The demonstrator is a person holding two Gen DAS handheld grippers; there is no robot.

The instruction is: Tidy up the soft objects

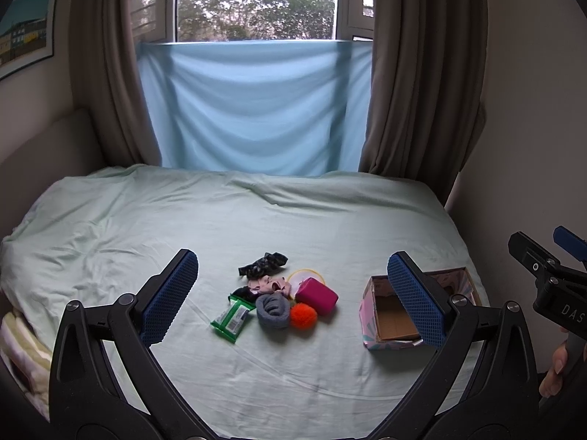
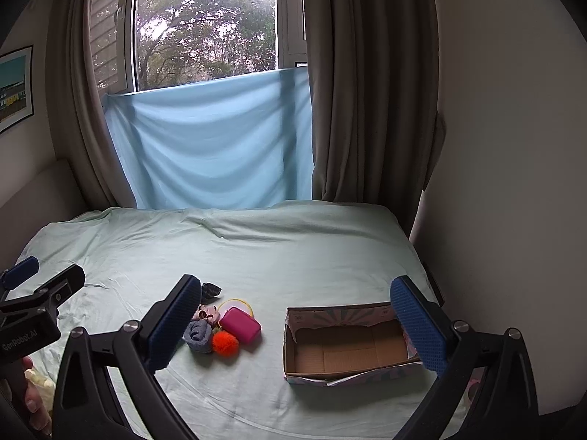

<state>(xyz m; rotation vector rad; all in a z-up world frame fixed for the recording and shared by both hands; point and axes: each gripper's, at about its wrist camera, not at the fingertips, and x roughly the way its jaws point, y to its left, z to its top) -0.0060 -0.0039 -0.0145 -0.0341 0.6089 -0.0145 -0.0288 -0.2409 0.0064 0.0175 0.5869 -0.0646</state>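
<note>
A small pile lies on the pale green bed sheet point(image 1: 146, 227): a green wipes pack point(image 1: 232, 317), a grey rolled sock point(image 1: 272, 310), an orange pom-pom point(image 1: 303, 316), a pink pouch point(image 1: 316, 296), a pink cloth point(image 1: 269, 286), a black patterned cloth point(image 1: 263, 264) and a yellow-rimmed round item point(image 1: 306, 275). An open cardboard box point(image 1: 394, 317) sits to the right, empty inside point(image 2: 348, 354). My left gripper point(image 1: 293, 299) is open above the pile. My right gripper point(image 2: 299, 324) is open, between the pile point(image 2: 223, 343) and the box.
A wall runs along the bed's right side point(image 2: 495, 183). Brown curtains point(image 1: 422, 91) and a light blue cloth point(image 1: 253, 110) hang behind the bed under a window. Folded bedding point(image 1: 22, 344) lies at the left edge.
</note>
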